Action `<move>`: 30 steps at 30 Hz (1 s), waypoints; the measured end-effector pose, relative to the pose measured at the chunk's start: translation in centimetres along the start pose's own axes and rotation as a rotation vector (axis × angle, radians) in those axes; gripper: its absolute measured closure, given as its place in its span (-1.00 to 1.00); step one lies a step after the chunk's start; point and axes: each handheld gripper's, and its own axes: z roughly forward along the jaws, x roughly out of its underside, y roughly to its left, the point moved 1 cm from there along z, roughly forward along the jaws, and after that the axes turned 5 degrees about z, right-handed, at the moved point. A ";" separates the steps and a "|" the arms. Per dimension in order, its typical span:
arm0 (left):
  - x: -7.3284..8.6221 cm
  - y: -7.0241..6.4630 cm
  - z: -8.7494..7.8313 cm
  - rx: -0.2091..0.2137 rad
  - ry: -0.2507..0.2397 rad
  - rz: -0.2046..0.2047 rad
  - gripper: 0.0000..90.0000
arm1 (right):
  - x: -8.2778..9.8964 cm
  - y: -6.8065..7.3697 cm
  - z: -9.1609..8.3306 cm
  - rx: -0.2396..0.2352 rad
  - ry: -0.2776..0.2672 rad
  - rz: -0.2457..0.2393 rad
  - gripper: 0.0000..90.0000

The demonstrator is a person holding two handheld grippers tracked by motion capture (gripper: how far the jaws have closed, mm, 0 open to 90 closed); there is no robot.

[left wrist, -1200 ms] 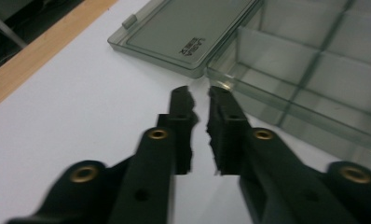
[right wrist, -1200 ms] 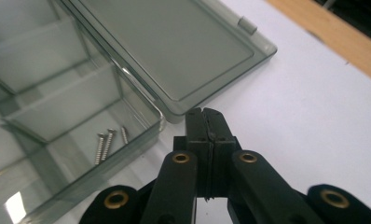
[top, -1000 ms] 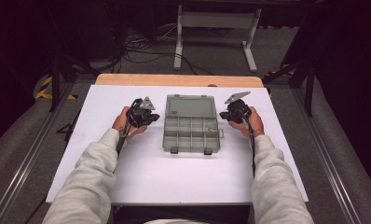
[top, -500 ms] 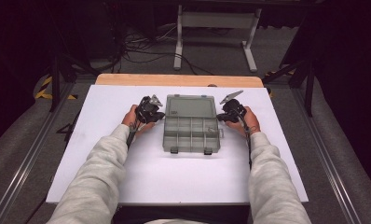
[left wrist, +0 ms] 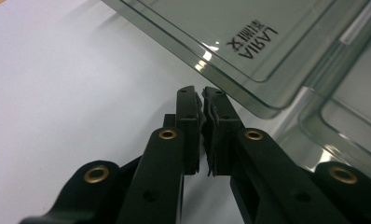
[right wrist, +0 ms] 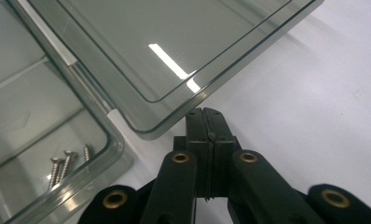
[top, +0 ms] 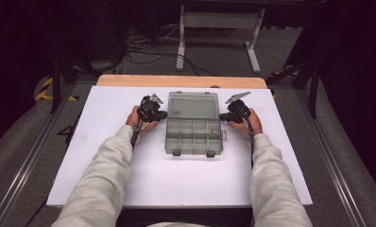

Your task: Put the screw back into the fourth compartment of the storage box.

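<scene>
A grey see-through compartment box [top: 193,137] lies open on the white tabletop, its lid [top: 194,105] folded flat on the far side. My left gripper [top: 160,114] sits at the box's left side. In the left gripper view its tips [left wrist: 203,93] rest just short of the lid's [left wrist: 230,32] rounded corner. It is practically shut; a hairline slit has just opened between the pads, with nothing in it. My right gripper [top: 223,117] sits at the box's right side, shut and empty. Its tips [right wrist: 205,112] touch or nearly touch the lid's [right wrist: 165,46] edge. Three screws [right wrist: 67,163] lie in one compartment.
The white tabletop [top: 176,179] stretches wide in front of the box. A wooden strip [top: 181,81] borders its far edge. Past it are dark floor, cables and a metal stand [top: 219,28]. Both of the person's grey sleeves come in from the bottom.
My left gripper has shifted right and a little lower, closing in on the box's left side. The right gripper has stayed about where it was.
</scene>
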 end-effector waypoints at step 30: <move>-2.3 1.5 1.6 -0.035 -0.063 -0.145 0.98 | 0.0 -1.1 0.7 -0.007 -0.137 0.078 1.00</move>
